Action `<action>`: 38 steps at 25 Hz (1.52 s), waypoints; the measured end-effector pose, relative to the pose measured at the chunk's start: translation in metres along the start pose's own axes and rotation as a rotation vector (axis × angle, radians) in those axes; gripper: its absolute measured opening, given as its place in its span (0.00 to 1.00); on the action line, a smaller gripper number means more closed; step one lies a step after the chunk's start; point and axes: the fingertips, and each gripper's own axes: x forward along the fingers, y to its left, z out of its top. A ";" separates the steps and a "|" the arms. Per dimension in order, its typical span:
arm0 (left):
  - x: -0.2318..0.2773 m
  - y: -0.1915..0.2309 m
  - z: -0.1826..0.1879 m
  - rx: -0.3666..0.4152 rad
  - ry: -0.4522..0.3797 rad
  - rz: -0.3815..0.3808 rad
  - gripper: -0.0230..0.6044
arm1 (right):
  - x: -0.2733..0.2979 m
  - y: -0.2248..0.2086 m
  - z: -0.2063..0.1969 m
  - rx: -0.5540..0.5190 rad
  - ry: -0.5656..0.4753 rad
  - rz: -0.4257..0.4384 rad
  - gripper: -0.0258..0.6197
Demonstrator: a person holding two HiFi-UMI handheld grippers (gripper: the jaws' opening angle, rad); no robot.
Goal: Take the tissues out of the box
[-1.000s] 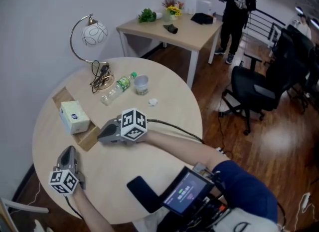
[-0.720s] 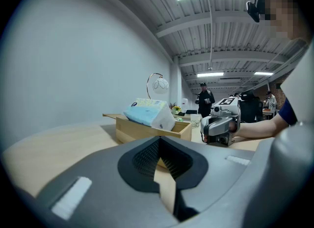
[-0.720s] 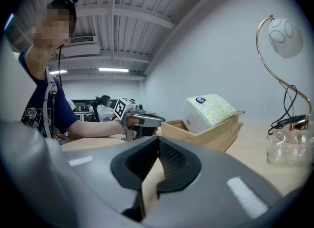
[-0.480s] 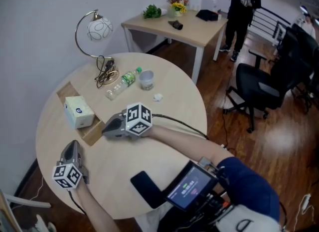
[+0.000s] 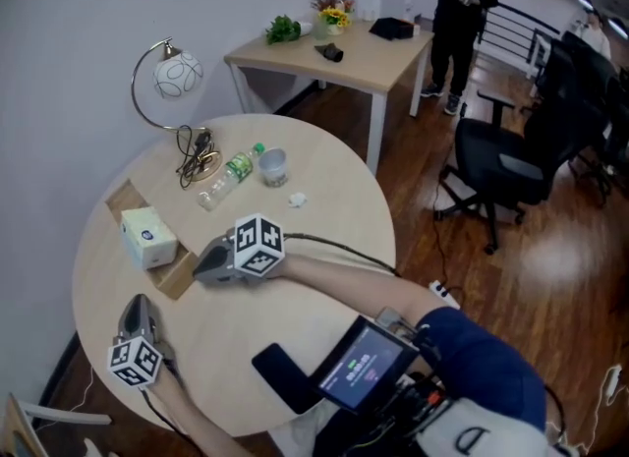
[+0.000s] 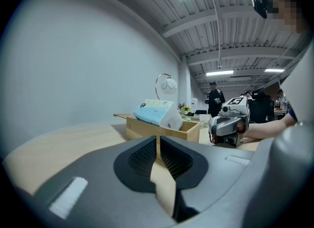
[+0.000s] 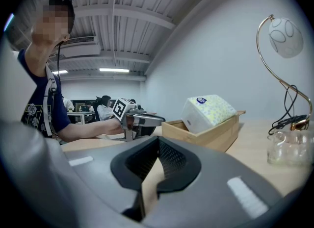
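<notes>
A white tissue pack (image 5: 147,237) sits tilted in an open wooden box (image 5: 175,273) at the left of the round table (image 5: 324,219). My right gripper (image 5: 200,268) rests on the table just right of the box's near end, jaws shut and empty. My left gripper (image 5: 138,300) lies nearer the table's front edge, below the box, also shut with nothing in it. In the left gripper view its shut jaws (image 6: 157,141) point at the box (image 6: 162,130) and tissue pack (image 6: 158,113). From the right gripper (image 7: 158,143), the pack (image 7: 208,112) leans in the box (image 7: 206,135).
A gold arc lamp (image 5: 165,72), a lying plastic bottle (image 5: 224,178), a glass cup (image 5: 274,165) and a crumpled tissue (image 5: 295,200) stand on the table's far side. A black phone (image 5: 285,378) lies near the front edge. An office chair (image 5: 511,170) stands to the right.
The head view has swayed a little. Both grippers stay about where they were, shut, and the tissue pack has not moved.
</notes>
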 end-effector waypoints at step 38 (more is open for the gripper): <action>-0.002 -0.014 0.002 0.012 -0.005 -0.008 0.04 | -0.012 0.009 0.003 -0.012 -0.019 -0.007 0.04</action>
